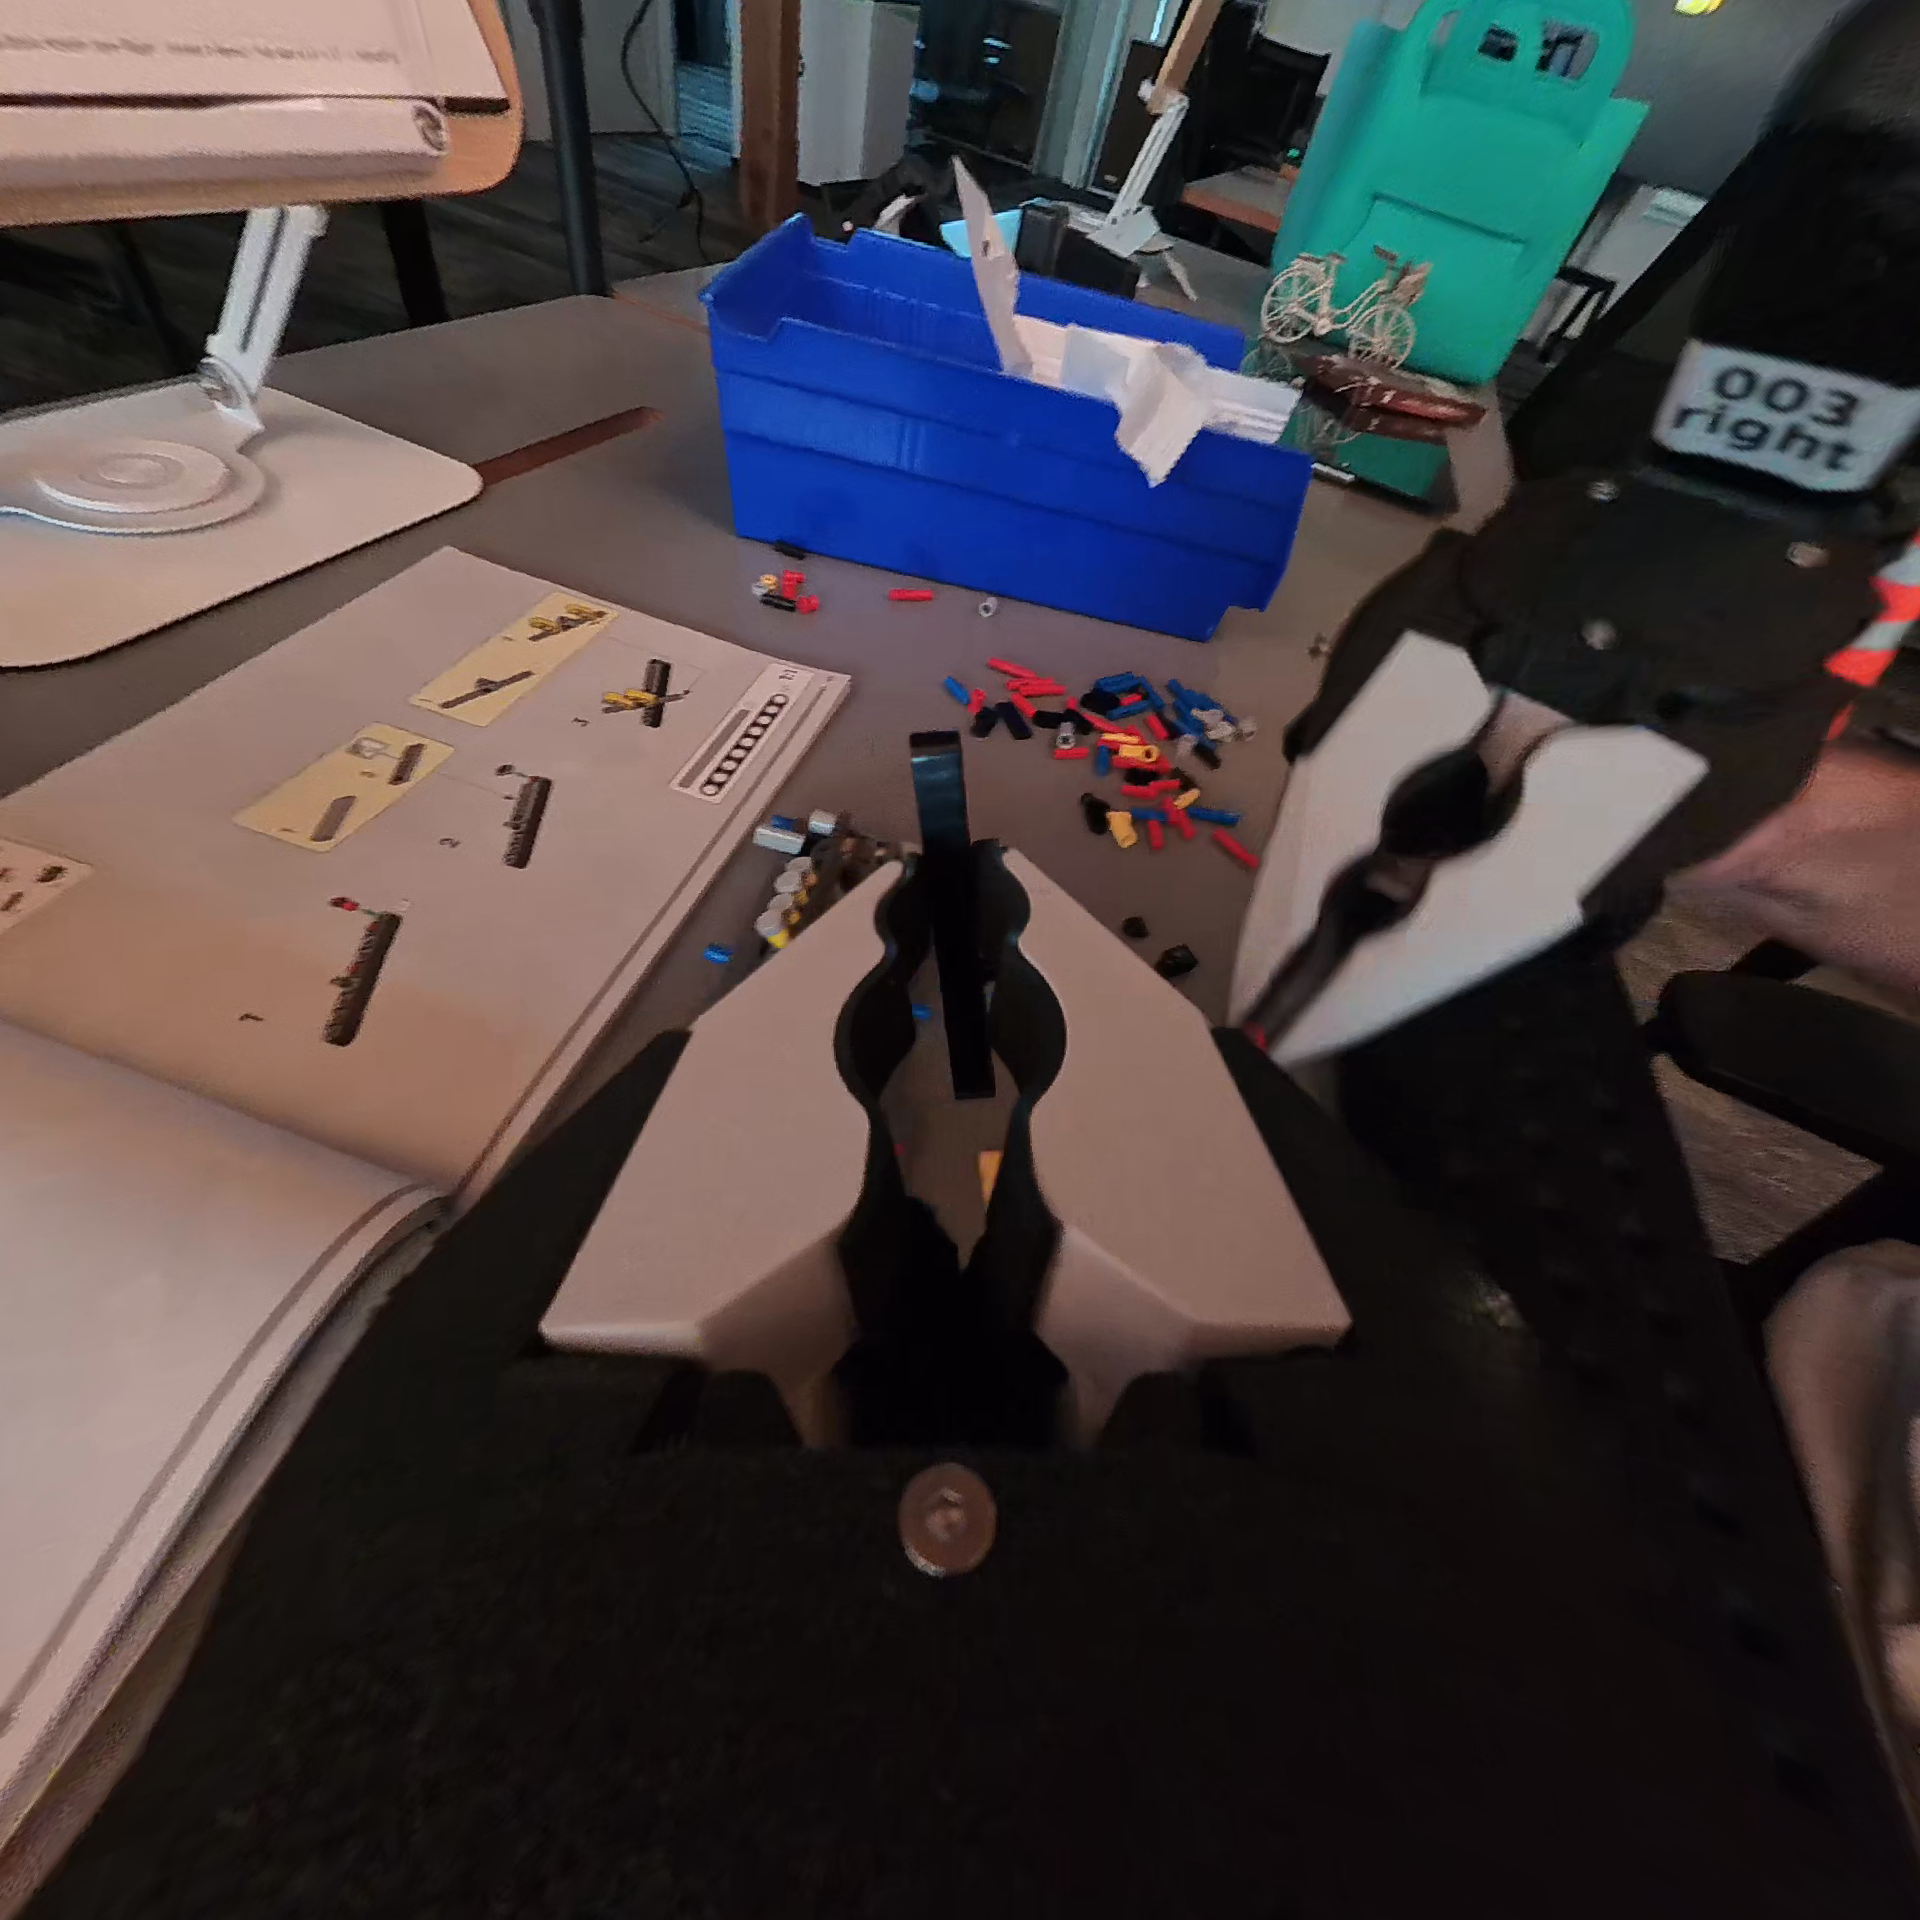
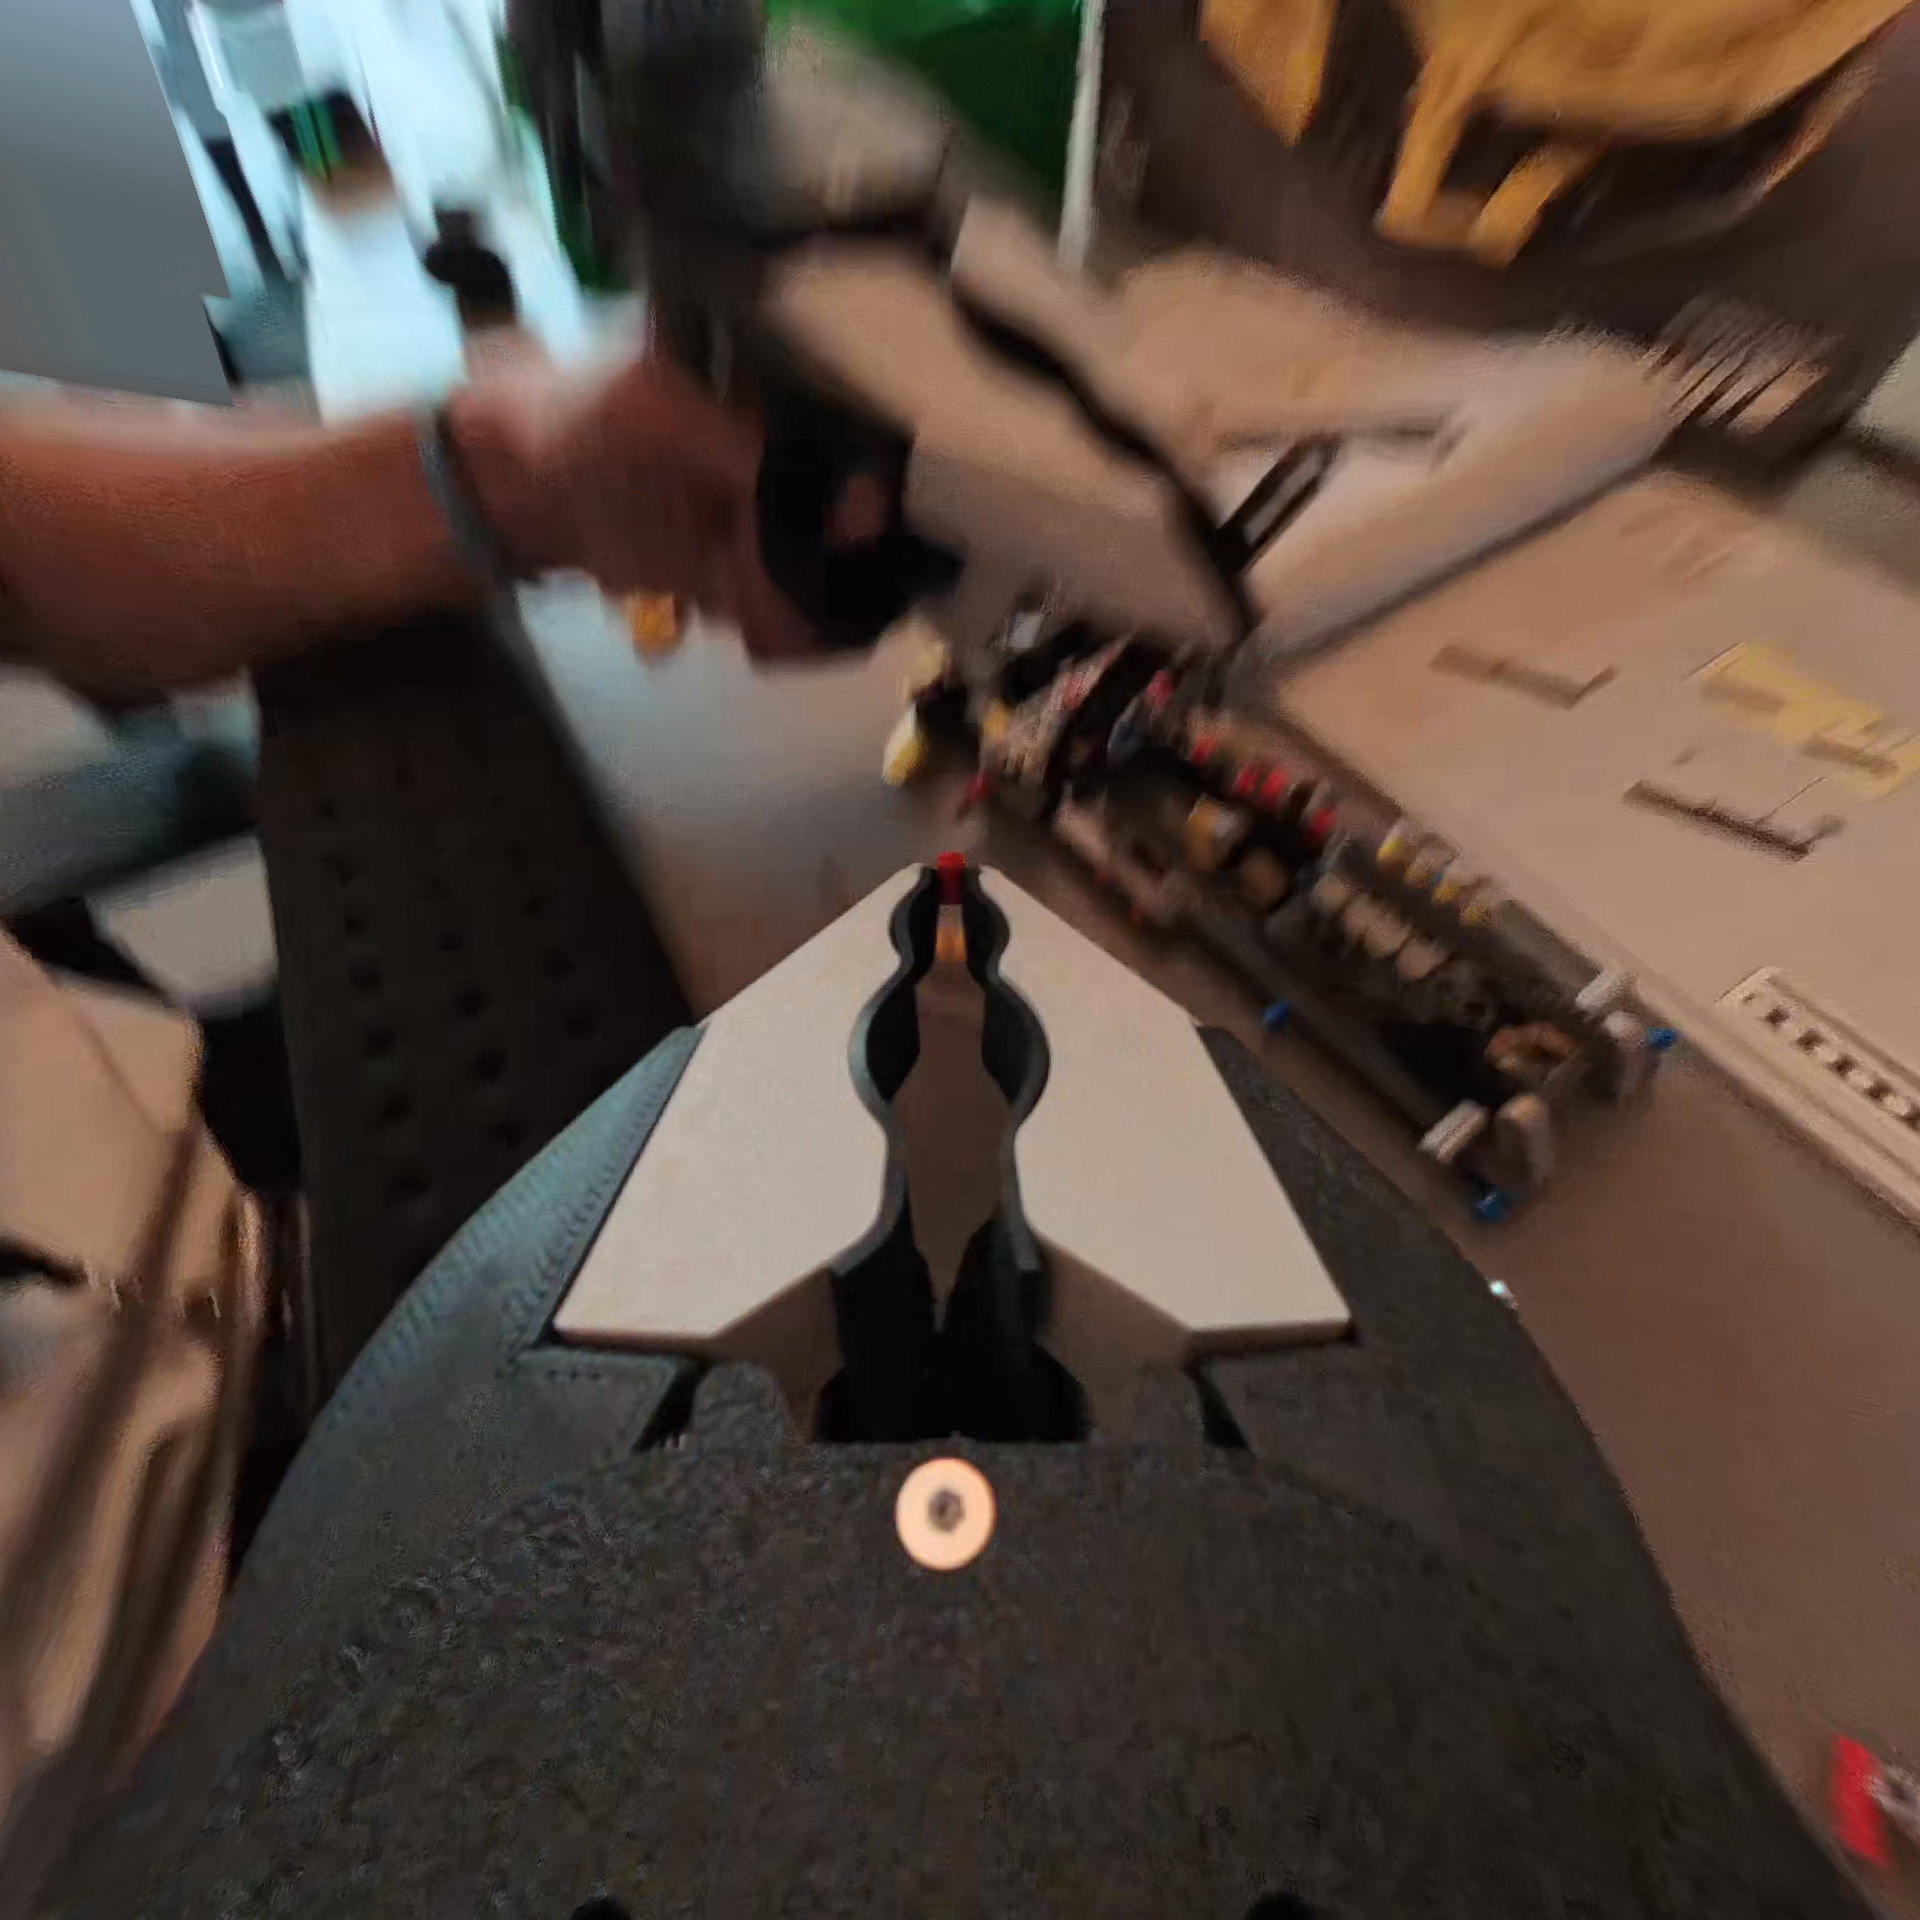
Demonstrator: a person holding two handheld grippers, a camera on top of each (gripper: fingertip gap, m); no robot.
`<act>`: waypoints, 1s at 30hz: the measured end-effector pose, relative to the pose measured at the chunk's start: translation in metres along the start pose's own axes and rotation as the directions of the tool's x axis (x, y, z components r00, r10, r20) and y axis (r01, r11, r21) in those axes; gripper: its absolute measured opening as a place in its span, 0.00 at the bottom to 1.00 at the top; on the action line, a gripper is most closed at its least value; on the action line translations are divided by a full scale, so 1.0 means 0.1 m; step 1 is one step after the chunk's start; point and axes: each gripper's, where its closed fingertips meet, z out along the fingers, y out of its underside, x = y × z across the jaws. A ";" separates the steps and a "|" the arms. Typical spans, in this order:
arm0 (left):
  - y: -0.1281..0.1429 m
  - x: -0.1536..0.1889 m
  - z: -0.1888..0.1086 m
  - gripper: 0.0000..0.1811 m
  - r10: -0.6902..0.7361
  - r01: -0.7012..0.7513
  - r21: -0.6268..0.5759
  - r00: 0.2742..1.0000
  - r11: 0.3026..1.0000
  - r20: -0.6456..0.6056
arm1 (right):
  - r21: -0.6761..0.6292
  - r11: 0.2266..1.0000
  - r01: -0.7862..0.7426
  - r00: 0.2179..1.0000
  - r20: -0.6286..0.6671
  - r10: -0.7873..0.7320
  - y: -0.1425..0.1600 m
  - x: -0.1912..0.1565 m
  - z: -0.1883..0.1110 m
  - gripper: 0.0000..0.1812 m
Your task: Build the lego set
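Note:
My left gripper (image 1: 948,873) is shut on a long black lego beam (image 1: 948,894) that stands up between its fingers above the table. My right gripper (image 2: 948,883) is shut on a small red pin (image 2: 949,868) at its fingertips; it also shows in the left wrist view (image 1: 1351,914), to the right of the beam and close to it. A pile of red, blue, yellow and black pins (image 1: 1127,753) lies on the grey table. A partly built lego assembly (image 2: 1299,883) lies by the open instruction booklet (image 1: 364,831). The right wrist view is blurred.
A blue bin (image 1: 997,457) with white paper in it stands behind the pins. A white lamp base (image 1: 156,499) sits at the far left. A teal bag (image 1: 1455,187) and a small wire bicycle (image 1: 1345,301) stand at the back right. A person's hand (image 2: 582,488) holds the left gripper. The gap from one gripper's tips to the other's is roughly 7 cm.

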 end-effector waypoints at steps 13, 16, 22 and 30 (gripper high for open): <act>-0.02 0.27 0.03 0.04 -0.001 0.003 0.021 0.993 1.000 -0.121 | 0.344 0.935 -0.083 0.986 -0.108 0.127 -0.32 0.30 -0.07 0.02; 0.00 0.26 0.04 0.04 -0.005 0.007 0.015 0.992 1.000 -0.123 | 0.331 0.941 -0.076 0.987 -0.111 0.119 -0.30 0.31 -0.06 0.02; 0.02 0.26 0.05 0.03 0.003 -0.002 0.006 0.993 1.000 -0.120 | 0.327 0.940 -0.093 0.985 -0.110 0.135 -0.27 0.34 -0.05 0.02; 0.08 0.25 0.07 0.03 0.043 -0.046 -0.023 0.993 0.999 -0.106 | 0.301 0.948 -0.102 0.988 -0.080 0.132 -0.22 0.30 -0.01 0.02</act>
